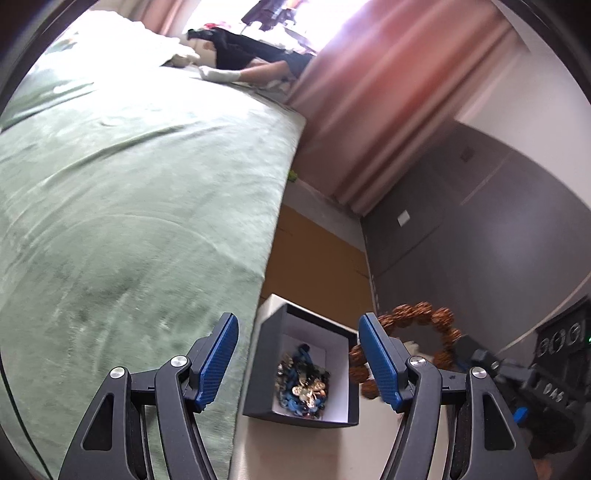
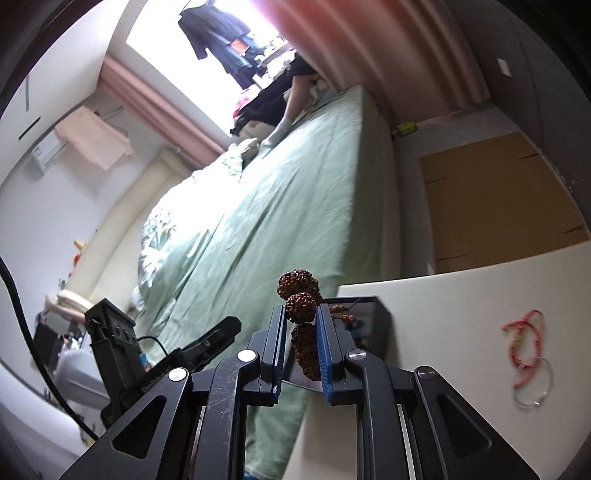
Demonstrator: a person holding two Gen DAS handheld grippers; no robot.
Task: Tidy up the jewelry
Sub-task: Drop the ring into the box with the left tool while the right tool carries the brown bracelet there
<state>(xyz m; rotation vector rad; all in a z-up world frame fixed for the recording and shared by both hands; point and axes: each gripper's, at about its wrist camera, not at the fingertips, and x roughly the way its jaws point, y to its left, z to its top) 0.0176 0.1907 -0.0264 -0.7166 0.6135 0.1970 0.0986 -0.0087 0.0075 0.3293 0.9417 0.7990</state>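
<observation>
Right wrist view: right gripper [image 2: 301, 328] pinching bead bracelet [image 2: 300, 306], left gripper [image 1: 299, 363] spread; lower slowly over box [image 1: 266, 354] at table [image 2: 443, 317] edge, release inside.

Bedroom. Bed [image 1: 129, 184] with green cover, pink curtains [image 1: 388, 92] beside a bright window [image 2: 221, 22] (overexposed), dark grey wall panels [image 1: 480, 221], flattened cardboard [image 2: 498, 203] on the floor.

the right gripper [image 2: 301, 328] is clamped on a brown bead bracelet [image 2: 300, 295] held above a dark box [image 2: 380, 325] at the edge of a white table [image 2: 443, 332]. a red string bracelet [image 2: 524, 347] lies on the table to the right. a green bed [image 2: 277, 221] stretches beyond.
</observation>
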